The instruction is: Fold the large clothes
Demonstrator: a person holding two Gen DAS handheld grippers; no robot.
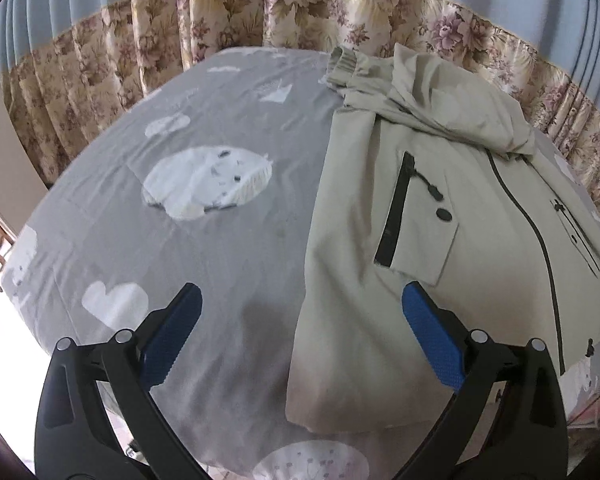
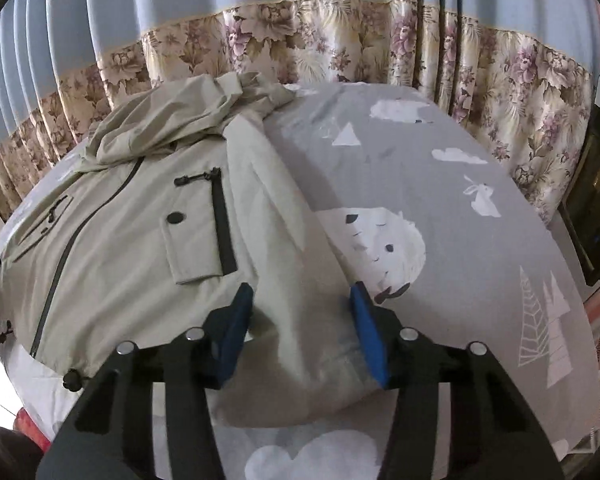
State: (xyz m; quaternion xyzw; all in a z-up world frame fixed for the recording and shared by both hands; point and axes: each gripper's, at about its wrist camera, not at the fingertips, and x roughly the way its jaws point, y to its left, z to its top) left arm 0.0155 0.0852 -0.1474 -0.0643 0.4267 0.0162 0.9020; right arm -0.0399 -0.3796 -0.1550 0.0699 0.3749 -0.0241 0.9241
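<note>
Jacket (image 1: 452, 208): pale beige, with a hood, lying front up on the bed; in the left wrist view it fills the right half, in the right wrist view the left half.
Hood (image 1: 460, 108): bunched at the far end of the jacket, near the curtain.
Zip (image 1: 540, 240): dark, running down the front, done up as far as can be seen.
Pocket (image 2: 204, 236): flap with a dark button and a black zip strip along its side.
Folded edge (image 2: 284, 264): one side of the jacket is turned in, making a long straight fold that runs toward the camera.
Bed (image 1: 220, 248): grey sheet printed with white clouds, trees and animals.
Curtain (image 2: 340, 44): blue above, flowered band below, behind the bed.
Left tongs (image 1: 302, 304): spread wide, nothing between the blue pads; they hang above the jacket's near edge, one pad over the sheet, the other over the cloth.
Right tongs (image 2: 302, 300): partly closed, straddling the jacket's folded near corner; the cloth sits between the pads, but whether they press on it cannot be told.
Toggle (image 2: 73, 380): black cord stopper at the jacket hem, near the bed's edge.
</note>
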